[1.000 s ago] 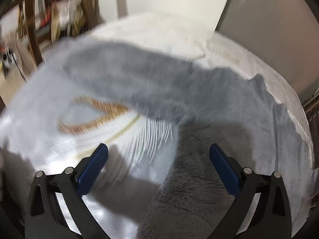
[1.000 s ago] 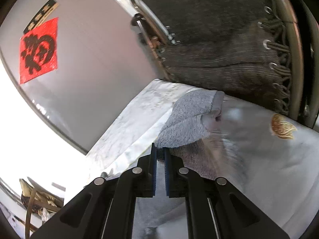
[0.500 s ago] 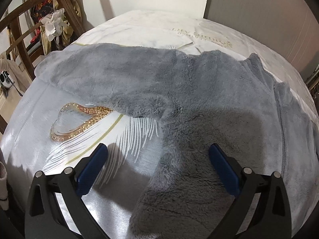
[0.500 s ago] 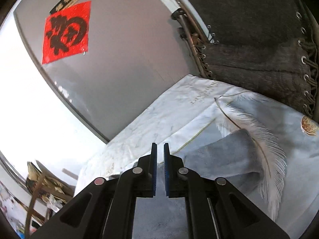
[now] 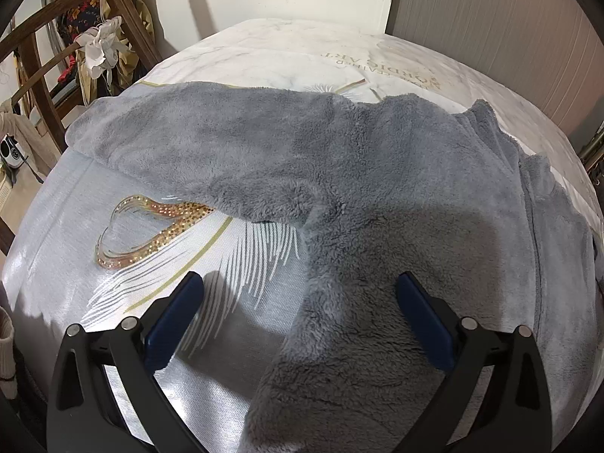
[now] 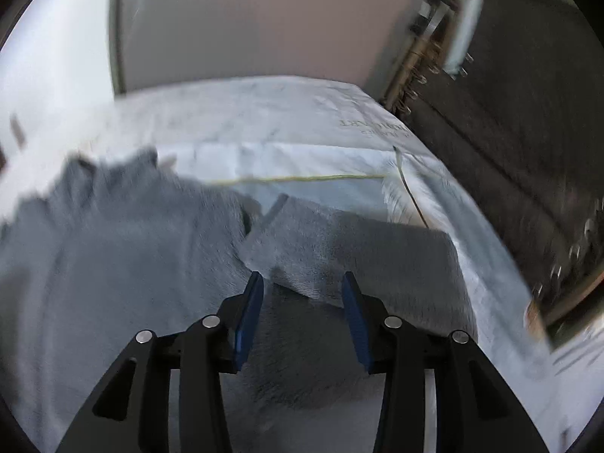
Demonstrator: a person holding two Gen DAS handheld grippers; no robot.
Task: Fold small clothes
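While the grey fleece garment (image 5: 377,196) is being spread flat over the bed (image 5: 264,49), sleeves at 10 and 1 o'clock, nothing's being gripped: left gripper (image 5: 302,294) wide open, right gripper (image 6: 302,294) half open. Folding's barely being started.

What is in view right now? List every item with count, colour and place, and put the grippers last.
Grey fleece garment: one, grey, spread across the bed, one long part stretching toward the chair side.
White and pale-grey bed cover: one, white marble print at the far end, silvery grey with a white feather and gold heart print near the left gripper.
Brown wooden chair: one, brown, beside the bed at upper left, with clothes and a white cloth draped on it.
Dark woven panel with metal springs: one, dark brown, beside the bed in the right wrist view.
Left gripper: black with blue pads, open above the garment edge.
Right gripper: black with blue pads, open over the garment.
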